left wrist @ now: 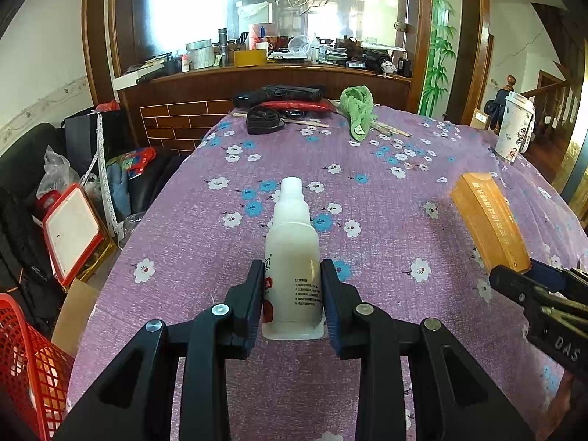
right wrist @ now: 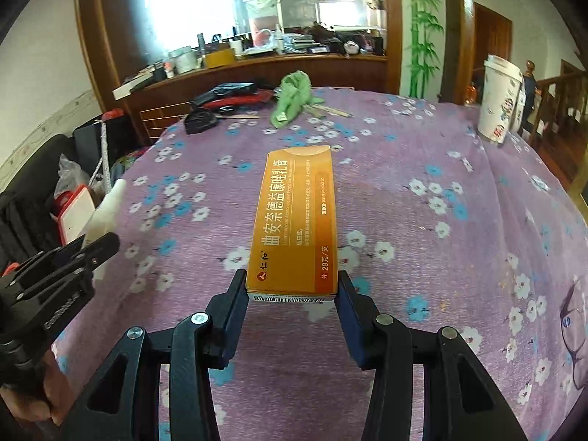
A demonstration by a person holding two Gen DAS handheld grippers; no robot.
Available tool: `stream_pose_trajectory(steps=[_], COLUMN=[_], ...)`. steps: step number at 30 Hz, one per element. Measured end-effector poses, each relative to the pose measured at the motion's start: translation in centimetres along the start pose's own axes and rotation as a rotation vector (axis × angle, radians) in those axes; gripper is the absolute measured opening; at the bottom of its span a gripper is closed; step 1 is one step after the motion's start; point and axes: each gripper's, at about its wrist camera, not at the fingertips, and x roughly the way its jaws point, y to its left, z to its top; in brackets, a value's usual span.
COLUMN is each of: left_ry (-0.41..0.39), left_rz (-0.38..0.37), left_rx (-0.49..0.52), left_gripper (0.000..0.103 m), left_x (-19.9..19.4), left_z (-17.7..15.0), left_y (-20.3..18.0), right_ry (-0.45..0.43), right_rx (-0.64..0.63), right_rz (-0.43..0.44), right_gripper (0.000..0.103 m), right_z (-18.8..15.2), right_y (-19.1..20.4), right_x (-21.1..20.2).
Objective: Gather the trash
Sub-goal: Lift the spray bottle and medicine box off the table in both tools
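We hold a white plastic bottle (left wrist: 292, 257) in our left hand-held gripper (left wrist: 293, 283), its two fingers pressed against the bottle's lower sides, the capped neck pointing away from us over the surface (left wrist: 386, 198), which is draped in a purple cloth printed with white and blue flowers. In our right hand-held gripper (right wrist: 292, 288) we grip the near end of an orange medicine carton (right wrist: 296, 220), the fingers closed on its long edges with the printed face upward and the box lifted clear above the cloth. In the left wrist view the carton hangs to the right of the bottle, the two well apart. A red mesh basket (left wrist: 25, 364) stands off the surface's left edge, low at our left side. At the far end lie a crumpled green cloth (left wrist: 358, 110), a black object (left wrist: 264, 120) we cannot identify and some thin wooden sticks (left wrist: 389, 128). A tall white paper cup (right wrist: 500, 101) with a lid stands near the surface's far right edge.
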Motion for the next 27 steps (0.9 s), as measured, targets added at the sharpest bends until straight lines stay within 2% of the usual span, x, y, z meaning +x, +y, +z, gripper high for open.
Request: stream_pose_trajectory(steps=[7, 27], left_ry=[-0.011, -0.12], left_rz=[0.011, 0.085], left_rx=[0.005, 0.032], left_gripper=[0.029, 0.029], left_x=[-0.3, -1.9], left_z=[0.2, 0.7], left_y=[0.0, -0.4], right_ry=[-0.003, -0.051], right_rx=[-0.019, -0.03], right_rz=[-0.015, -0.051], right_gripper=[0.05, 0.05], right_z=[-0.1, 0.1], right_y=[0.4, 0.5], right_x=[0.4, -0.4])
